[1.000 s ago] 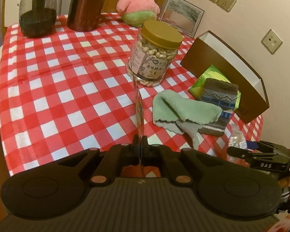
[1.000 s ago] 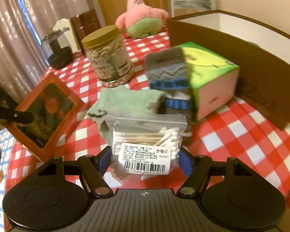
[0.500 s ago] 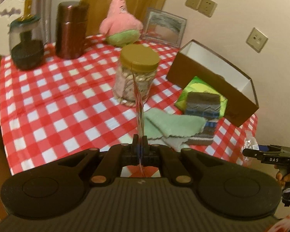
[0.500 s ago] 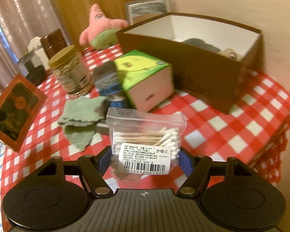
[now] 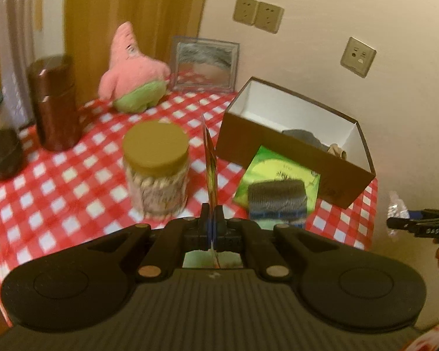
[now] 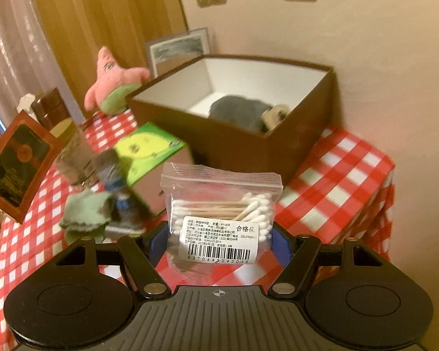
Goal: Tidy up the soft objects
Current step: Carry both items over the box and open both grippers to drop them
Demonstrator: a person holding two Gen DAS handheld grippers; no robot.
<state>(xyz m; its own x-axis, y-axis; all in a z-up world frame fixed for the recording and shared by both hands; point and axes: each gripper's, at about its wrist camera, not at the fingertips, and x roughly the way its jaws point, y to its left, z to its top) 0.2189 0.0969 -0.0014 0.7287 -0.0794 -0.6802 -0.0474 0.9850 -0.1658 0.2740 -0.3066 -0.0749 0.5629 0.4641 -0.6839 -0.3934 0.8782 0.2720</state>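
Note:
My right gripper (image 6: 219, 242) is shut on a clear bag of cotton swabs (image 6: 221, 213), held above the table's right edge, in front of the brown box (image 6: 248, 146). The box holds a grey soft item (image 6: 237, 111) and a small beige one (image 6: 275, 115). My left gripper (image 5: 211, 219) is shut on a thin red flat packet (image 5: 210, 158), seen edge-on; the right wrist view shows its face (image 6: 17, 163). A patterned sock (image 5: 275, 201) lies on a green tissue box (image 5: 281, 172). A green cloth (image 6: 85, 210) lies beside them. A pink plush star (image 5: 131, 73) sits at the back.
A jar with a gold lid (image 5: 156, 169) stands mid-table on the red checked cloth (image 5: 58, 181). A brown canister (image 5: 55, 102) and a dark glass jar (image 5: 0, 152) stand at the left. A picture frame (image 5: 205, 64) leans on the wall.
Both grippers have risen and pulled back with their loads. The right gripper has swung toward the brown box, so its inside now shows.

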